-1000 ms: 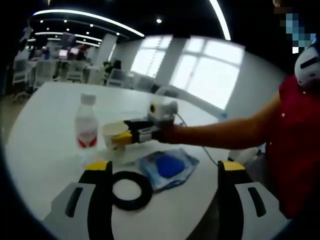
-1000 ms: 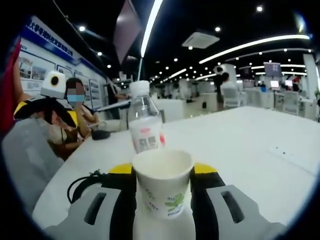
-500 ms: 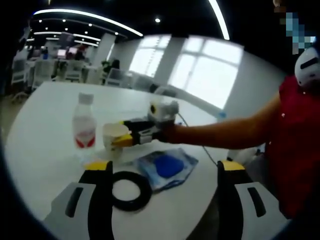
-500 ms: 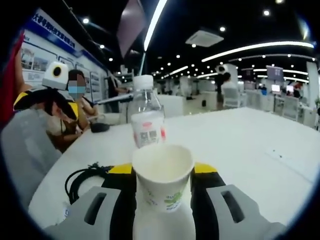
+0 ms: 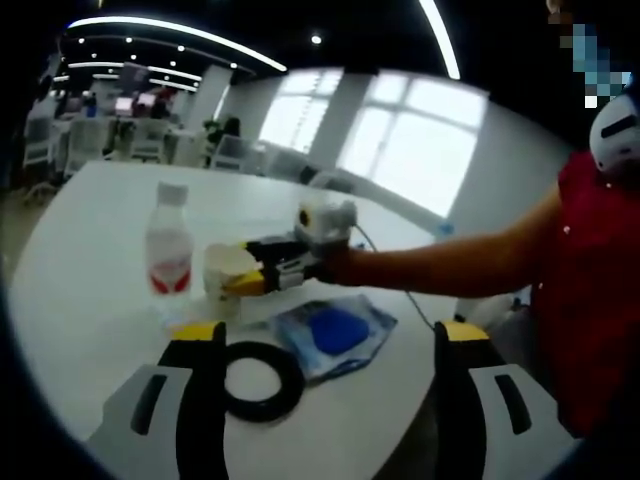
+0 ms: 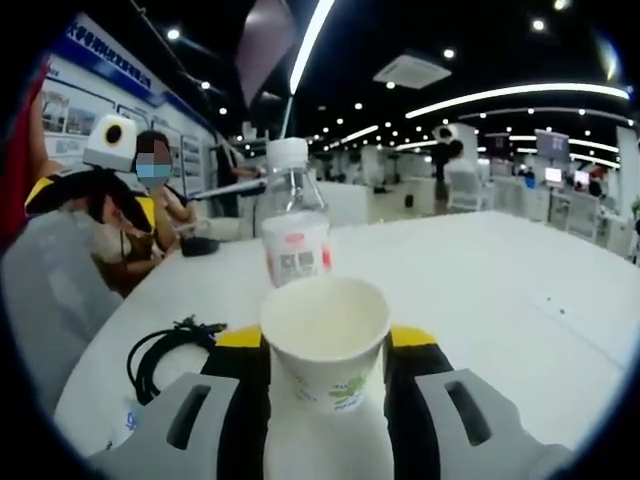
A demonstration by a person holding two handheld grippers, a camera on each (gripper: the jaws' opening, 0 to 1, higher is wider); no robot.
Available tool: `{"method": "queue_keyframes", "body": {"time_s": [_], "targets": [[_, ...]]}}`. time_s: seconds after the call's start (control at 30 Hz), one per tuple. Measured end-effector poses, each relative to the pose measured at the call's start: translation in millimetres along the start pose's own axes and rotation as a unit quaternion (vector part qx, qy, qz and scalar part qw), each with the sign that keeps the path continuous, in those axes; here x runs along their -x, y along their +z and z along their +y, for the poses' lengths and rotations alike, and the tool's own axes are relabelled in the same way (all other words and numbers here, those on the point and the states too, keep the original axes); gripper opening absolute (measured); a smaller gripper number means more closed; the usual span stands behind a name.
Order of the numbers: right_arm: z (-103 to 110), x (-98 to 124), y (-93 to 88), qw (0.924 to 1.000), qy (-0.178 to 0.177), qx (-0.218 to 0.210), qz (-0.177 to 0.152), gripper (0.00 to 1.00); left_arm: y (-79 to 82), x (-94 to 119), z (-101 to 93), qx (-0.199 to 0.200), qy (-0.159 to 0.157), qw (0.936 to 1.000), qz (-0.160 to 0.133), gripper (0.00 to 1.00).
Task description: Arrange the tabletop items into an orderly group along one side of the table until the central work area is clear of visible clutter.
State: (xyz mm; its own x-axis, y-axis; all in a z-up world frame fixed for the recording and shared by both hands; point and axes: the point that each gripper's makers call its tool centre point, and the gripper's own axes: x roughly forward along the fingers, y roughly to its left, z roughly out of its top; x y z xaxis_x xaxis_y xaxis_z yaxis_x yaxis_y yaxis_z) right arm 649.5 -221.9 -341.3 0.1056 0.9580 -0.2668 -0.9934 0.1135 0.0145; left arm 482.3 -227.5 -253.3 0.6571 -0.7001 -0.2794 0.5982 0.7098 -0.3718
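Note:
My right gripper (image 6: 327, 345) is shut on a white paper cup (image 6: 325, 335) with a green print. In the left gripper view the same cup (image 5: 226, 276) sits in the right gripper (image 5: 262, 279), just right of a clear water bottle (image 5: 168, 252) with a red label. The bottle (image 6: 293, 236) stands upright just beyond the cup. My left gripper (image 5: 328, 333) is open above the near table edge. A black coiled cable (image 5: 262, 378) lies between its jaws, beside a blue plastic packet (image 5: 336, 334). The cable (image 6: 166, 347) also lies left of the cup.
The white table (image 5: 90, 300) stretches far and left behind the bottle. A person's bare arm (image 5: 440, 268) and red shirt reach in from the right. Seated people and the left gripper (image 6: 88, 190) are at the left of the right gripper view.
The right gripper has edged slightly toward the bottle with the cup in it. The left gripper, cable and packet have stayed put.

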Motion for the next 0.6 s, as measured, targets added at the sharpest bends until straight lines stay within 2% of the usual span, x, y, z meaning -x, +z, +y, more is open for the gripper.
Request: {"method": "queue_keyframes", "body": {"time_s": [0.13,0.2,0.37,0.6], "targets": [[2,1,-1.0,1.0,0.002,0.0,0.005,0.45,-1.1,1,0.1,0.0,0.001,1.0,0.001,0.82],[0,2,-2.2,1.0,-0.002,-0.001,0.008,0.49,-1.5,1,-0.4,0.0,0.0,1.0,0.001,0.82],[-1,3,-1.7,0.9999,-0.004,-0.003,0.01,0.53,-1.6,0,-0.7,-0.001,-0.002,1.0,0.002,0.82],[-1,16,-8.1,0.9996,-0.016,-0.013,0.019,0.62,-0.3,-3,-2.9,-0.004,-0.008,1.0,0.002,0.83]]}}
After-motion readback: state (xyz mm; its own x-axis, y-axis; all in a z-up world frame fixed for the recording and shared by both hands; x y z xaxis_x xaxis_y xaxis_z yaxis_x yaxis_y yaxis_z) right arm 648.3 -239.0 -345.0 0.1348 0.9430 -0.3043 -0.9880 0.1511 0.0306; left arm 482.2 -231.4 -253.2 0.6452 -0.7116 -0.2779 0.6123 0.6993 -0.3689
